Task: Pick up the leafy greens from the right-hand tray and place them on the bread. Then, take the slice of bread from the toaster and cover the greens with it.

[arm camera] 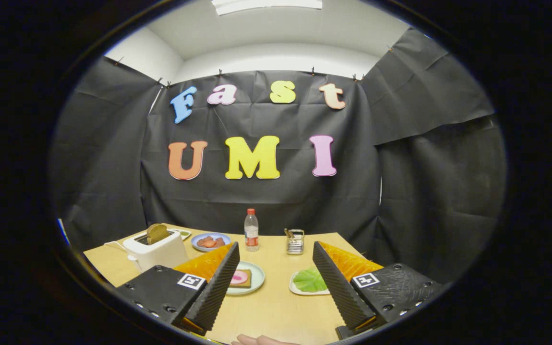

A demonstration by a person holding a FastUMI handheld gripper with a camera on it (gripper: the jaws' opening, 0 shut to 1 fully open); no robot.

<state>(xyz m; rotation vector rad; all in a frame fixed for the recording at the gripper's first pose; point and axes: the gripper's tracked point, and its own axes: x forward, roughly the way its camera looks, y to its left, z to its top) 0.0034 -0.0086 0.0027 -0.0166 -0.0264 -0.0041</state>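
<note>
1. The tongs hang wide open over the worktop, gripping nothing.
2. The leafy greens lie on the right-hand tray, just inside the right finger, within easy reach.
3. The bread, already topped with a pink slice, waits on a plate beside the left finger.
4. The second slice stands in the toaster, probably kept for last.

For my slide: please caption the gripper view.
Open fingers hover above the wooden table, green leafy greens just ahead, untouched.
</note>
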